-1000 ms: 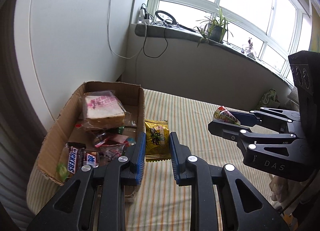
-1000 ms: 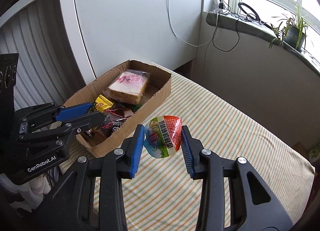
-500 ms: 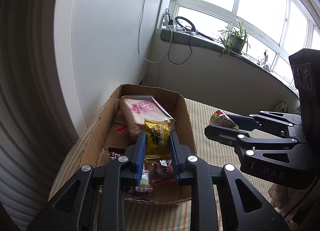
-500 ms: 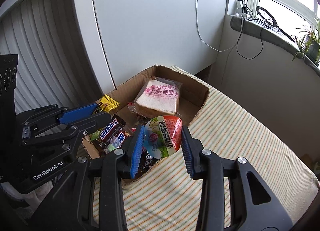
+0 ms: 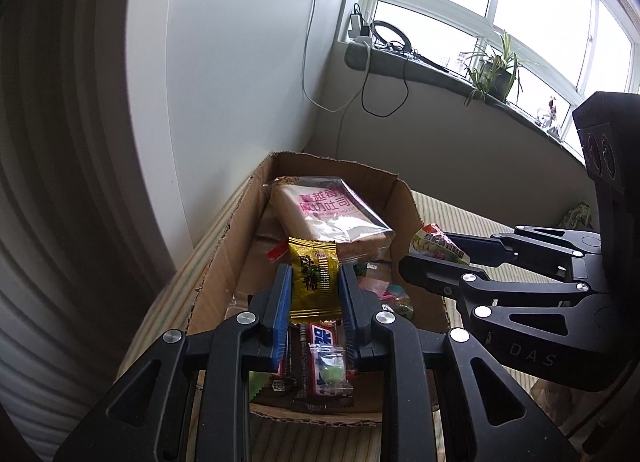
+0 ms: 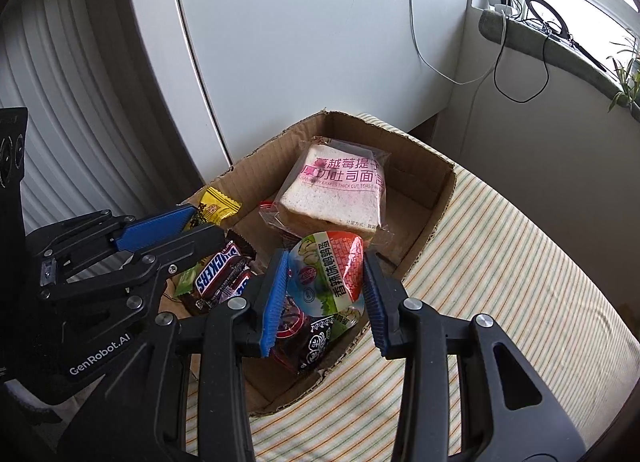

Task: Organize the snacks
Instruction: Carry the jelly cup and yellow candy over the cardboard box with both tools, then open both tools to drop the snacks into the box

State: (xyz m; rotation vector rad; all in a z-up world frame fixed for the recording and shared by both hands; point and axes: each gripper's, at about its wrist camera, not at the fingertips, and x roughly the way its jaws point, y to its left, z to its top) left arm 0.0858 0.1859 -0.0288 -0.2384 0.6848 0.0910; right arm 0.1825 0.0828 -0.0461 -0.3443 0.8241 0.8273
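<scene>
The open brown cardboard box (image 6: 436, 197) lies directly below and ahead of both sets of jaws, its long axis running away from them toward the white wall, so each held snack hangs over its near half. The flat gold foil packet with green print (image 5: 314, 280) stands upright between the blue pads of the left gripper (image 5: 314, 302), which is clamped narrow on its edges above the Snickers bars (image 6: 220, 276). The round red-and-green sealed snack pack (image 6: 326, 276) sits face-on in the right gripper (image 6: 326, 294), pinched across its width by wider-set jaws, above dark wrapped sweets near the box's front corner. A wrapped slice of toast (image 6: 336, 193) fills the far half. The right gripper looks nearer the front wall, so letting go should probably drop both inside.
</scene>
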